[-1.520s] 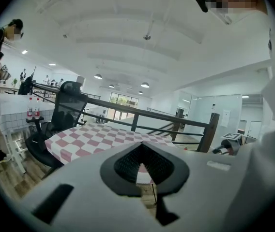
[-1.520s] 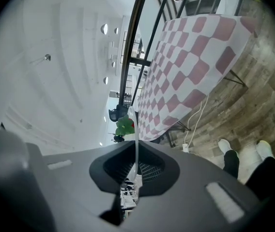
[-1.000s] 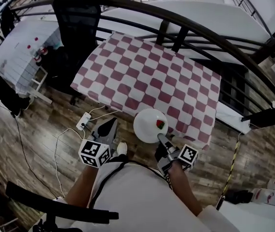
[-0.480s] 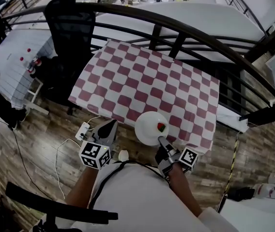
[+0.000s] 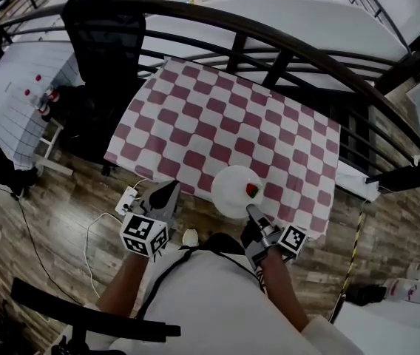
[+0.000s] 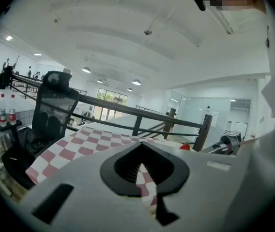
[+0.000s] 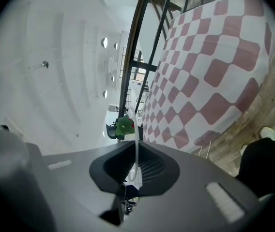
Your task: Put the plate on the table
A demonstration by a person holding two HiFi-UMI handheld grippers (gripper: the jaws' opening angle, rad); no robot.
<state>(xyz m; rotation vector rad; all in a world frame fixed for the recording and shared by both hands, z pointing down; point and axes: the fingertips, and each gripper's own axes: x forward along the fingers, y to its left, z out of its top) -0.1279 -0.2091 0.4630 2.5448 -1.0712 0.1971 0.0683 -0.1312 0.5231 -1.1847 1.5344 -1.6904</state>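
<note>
A white plate (image 5: 234,188) carrying a small red-and-green strawberry-like piece (image 5: 252,191) hangs over the near edge of the table (image 5: 217,124), which is covered in a red-and-white checked cloth. My right gripper (image 5: 253,212) is shut on the plate's near rim. In the right gripper view the plate (image 7: 136,134) shows edge-on as a thin white line between the closed jaws of my right gripper (image 7: 136,148), with the strawberry piece (image 7: 125,126) beyond. My left gripper (image 5: 163,196) hangs left of the plate, off the table, shut and holding nothing. In its own view the left gripper (image 6: 140,149) points across the cloth.
A black office chair (image 5: 103,43) stands at the table's far left corner. A dark curved railing (image 5: 284,46) runs behind the table. A white power strip (image 5: 129,197) with cables lies on the wooden floor (image 5: 55,220) just left of my left gripper.
The right gripper has carried the plate slightly forward and right, so more of it lies over the table's near edge. The left gripper has barely moved.
</note>
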